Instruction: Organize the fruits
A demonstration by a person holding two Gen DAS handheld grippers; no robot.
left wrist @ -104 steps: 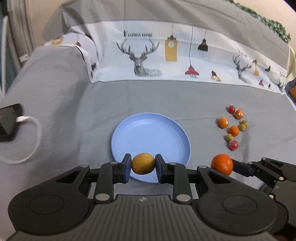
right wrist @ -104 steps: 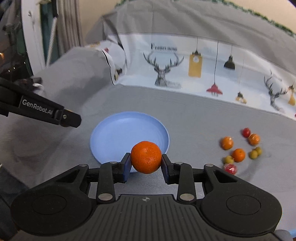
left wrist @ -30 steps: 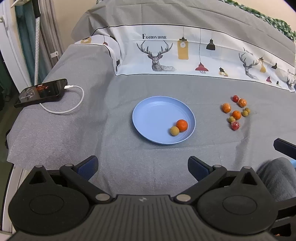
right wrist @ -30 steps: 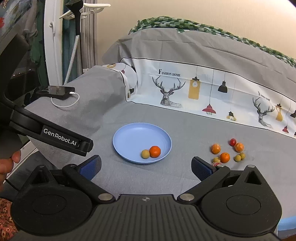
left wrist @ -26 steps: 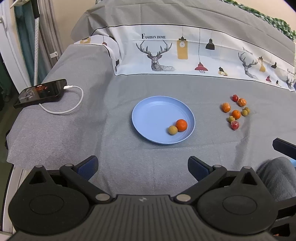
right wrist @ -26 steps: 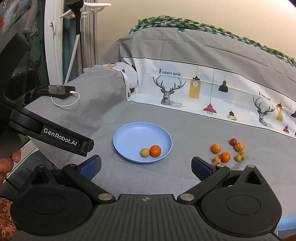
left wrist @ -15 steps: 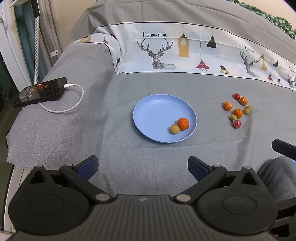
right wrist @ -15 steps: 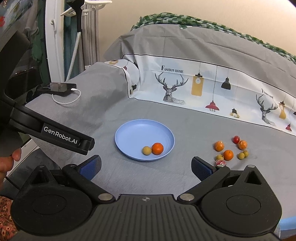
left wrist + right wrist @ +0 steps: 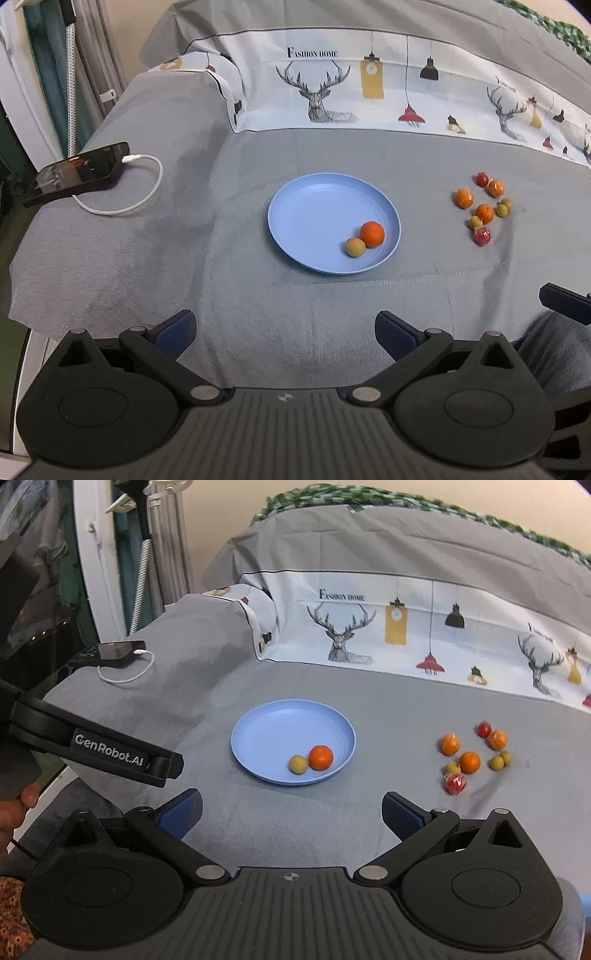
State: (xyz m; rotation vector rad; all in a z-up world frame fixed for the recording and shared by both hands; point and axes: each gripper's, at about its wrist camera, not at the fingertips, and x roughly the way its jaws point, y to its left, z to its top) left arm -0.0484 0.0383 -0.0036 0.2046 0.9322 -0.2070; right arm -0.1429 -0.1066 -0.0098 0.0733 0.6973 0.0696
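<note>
A blue plate (image 9: 314, 206) (image 9: 273, 731) sits mid-table on the grey cloth. In it lie an orange mandarin (image 9: 372, 233) (image 9: 321, 757) and a small yellow-green fruit (image 9: 355, 247) (image 9: 298, 764), touching. Several small orange, red and green fruits (image 9: 484, 213) (image 9: 470, 762) lie loose to the right of the plate. My left gripper (image 9: 284, 332) is open and empty, well short of the plate. My right gripper (image 9: 291, 812) is open and empty, also held back at the near edge.
A black phone (image 9: 77, 173) (image 9: 114, 650) with a white cable (image 9: 147, 184) lies at the far left of the table. The left gripper's body (image 9: 92, 751) shows at the left of the right wrist view. A deer-print cloth (image 9: 369, 92) covers the back.
Earlier each gripper held a fruit over the plate; both fruits now lie in it and the grippers are open and pulled back. In the last second both views edged slightly forward.
</note>
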